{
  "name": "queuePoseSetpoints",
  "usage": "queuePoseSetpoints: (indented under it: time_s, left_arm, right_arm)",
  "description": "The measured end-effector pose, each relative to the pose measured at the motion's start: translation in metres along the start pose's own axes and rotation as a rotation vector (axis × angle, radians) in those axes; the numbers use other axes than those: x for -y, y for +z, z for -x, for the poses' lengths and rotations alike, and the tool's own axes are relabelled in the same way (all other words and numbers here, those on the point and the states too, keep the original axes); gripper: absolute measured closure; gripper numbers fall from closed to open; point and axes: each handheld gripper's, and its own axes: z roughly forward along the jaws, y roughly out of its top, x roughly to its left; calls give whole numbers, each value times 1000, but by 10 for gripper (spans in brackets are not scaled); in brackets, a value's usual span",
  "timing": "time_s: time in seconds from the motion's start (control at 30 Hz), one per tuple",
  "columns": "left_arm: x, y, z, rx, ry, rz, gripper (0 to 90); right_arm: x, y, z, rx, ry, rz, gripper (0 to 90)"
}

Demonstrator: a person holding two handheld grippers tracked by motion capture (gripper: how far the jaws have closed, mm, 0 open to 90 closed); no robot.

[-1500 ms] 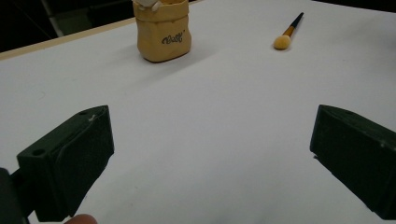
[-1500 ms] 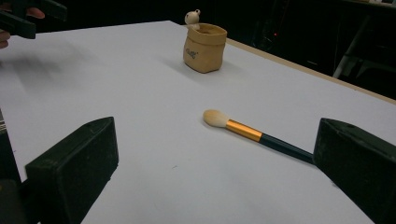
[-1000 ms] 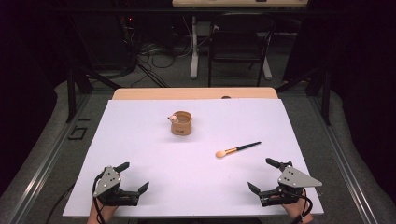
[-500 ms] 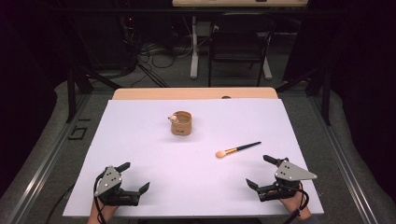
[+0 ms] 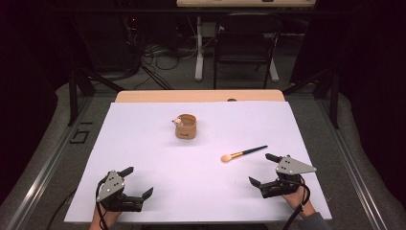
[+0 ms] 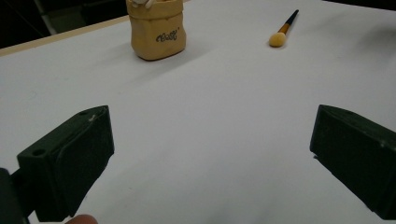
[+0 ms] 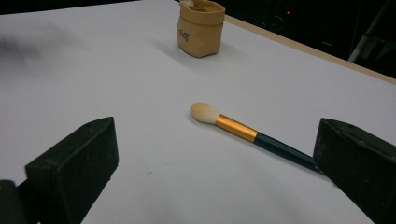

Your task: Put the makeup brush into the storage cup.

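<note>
A small tan fabric pouch [image 5: 185, 127] stands upright at the middle of the white table [image 5: 143, 143], with something pale sticking out of its top. A makeup brush [image 5: 243, 154] with a dark handle, gold ferrule and pale tip lies flat to its right front. My right gripper [image 5: 261, 168] is open just short of the brush; in the right gripper view the brush [image 7: 238, 128] lies between and beyond the jaws, its handle end by the right jaw, the pouch [image 7: 200, 28] farther off. My left gripper [image 5: 139, 181] is open and empty near the front left, facing the pouch [image 6: 156, 30] and brush [image 6: 282, 30].
A white sheet covers the table, leaving a wooden strip [image 5: 201, 96] bare along the far edge. Beyond the table stand a dark chair [image 5: 244, 43] and floor cables [image 5: 158, 52]. Metal rails [image 5: 62, 143] run along both sides.
My right gripper has moved forward and slightly left, closer to the brush's handle. The left gripper, pouch and brush have stayed where they were.
</note>
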Motion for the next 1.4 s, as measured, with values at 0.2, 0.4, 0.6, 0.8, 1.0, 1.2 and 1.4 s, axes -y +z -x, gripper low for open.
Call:
queuePoseSetpoints:
  time_s: [0.2,0.4,0.6,0.8,1.0,1.2,1.4]
  left_arm:
    - [0,0,0,-4,-4,0,0]
    - [0,0,0,-5,-4,-4,0]
    - [0,0,0,-3,-1,-6,0]
    - [0,0,0,-2,1,-6,0]
    - [0,1,0,1,2,-8,0]
    - [0,0,0,-3,1,-7,0]
    - [0,0,0,-1,3,-9,0]
  right_arm:
    - [-6,7,6,-16,-8,-9,0]
    - [-10,13,13,-40,-30,-38,0]
    - [-15,18,20,-61,-51,-84,0]
    - [-19,25,23,-86,-96,-152,0]
    - [-28,30,32,-109,-152,-223,0]
    - [-36,40,43,-146,-183,-289,0]
    - [-45,53,50,-180,-226,-385,0]
